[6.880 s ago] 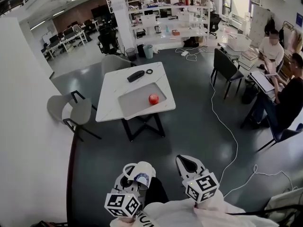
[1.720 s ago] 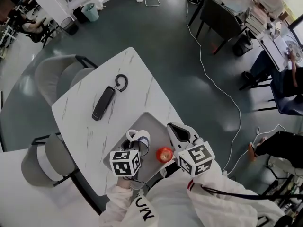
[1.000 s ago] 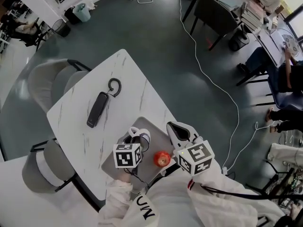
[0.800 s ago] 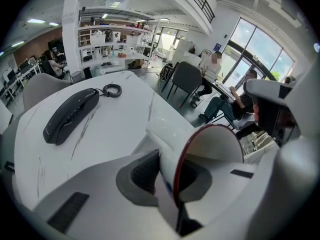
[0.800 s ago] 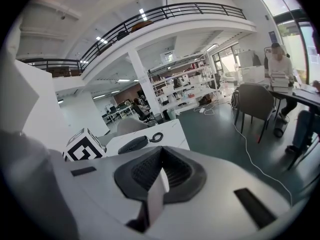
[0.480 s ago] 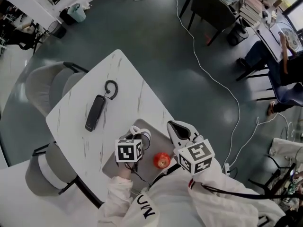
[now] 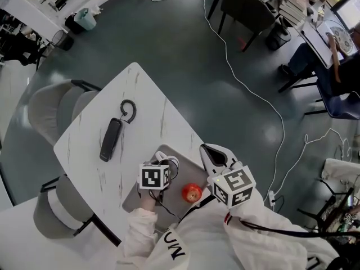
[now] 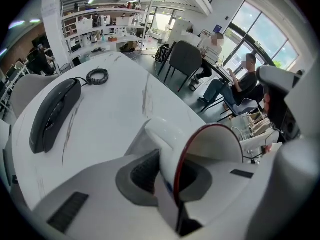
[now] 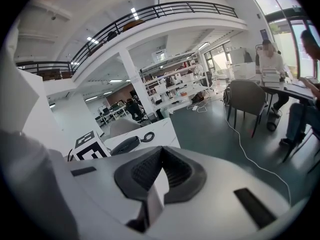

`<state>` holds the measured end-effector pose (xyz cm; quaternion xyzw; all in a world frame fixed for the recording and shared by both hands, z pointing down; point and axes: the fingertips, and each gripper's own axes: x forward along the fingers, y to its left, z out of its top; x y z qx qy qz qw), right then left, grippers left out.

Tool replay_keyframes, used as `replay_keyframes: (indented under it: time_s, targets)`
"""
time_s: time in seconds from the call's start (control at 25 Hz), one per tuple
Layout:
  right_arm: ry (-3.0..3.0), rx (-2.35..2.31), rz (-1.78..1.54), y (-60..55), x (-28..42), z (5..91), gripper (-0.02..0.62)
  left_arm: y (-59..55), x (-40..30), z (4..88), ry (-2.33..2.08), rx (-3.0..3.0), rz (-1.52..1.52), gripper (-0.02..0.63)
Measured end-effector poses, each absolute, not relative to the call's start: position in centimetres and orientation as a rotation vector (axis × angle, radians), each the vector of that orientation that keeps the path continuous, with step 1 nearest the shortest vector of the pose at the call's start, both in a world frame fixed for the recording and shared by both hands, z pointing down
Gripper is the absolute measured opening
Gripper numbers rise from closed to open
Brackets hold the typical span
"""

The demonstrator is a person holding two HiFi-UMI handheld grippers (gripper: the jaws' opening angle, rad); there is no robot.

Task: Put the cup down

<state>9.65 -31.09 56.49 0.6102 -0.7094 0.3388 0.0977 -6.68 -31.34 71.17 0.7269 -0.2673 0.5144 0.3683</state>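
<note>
Pinched together on the wall of a white cup (image 8: 212,144), the jaws of the left gripper (image 8: 172,181) hold it by its red-edged rim, one pad inside and one outside. The cup (image 7: 170,162) is tilted, mouth turned sideways, over the far left corner of the grey mat (image 7: 184,170) on the white table (image 7: 140,89). Whether it touches the mat, I can't tell. The left gripper (image 7: 165,163) points steeply down at that corner. A red apple (image 7: 192,192) lies on the mat, just beside the cup. The right gripper (image 7: 212,152) hangs over the mat's right edge; its jaws (image 9: 157,179) are closed on each other with nothing between them. A dark handset (image 7: 111,139) lies well off the mat to the left.
</note>
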Motion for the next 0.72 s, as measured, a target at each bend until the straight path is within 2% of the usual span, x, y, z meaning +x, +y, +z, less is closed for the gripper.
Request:
replay_keyframes:
  time_s: [0.72]
  targets:
    - [-2.095, 1.815, 1.031, -30.99, 9.91, 56.86, 0.005, -31.60, -5.98, 72.08, -0.664, 1.825, 1.464, 0.041]
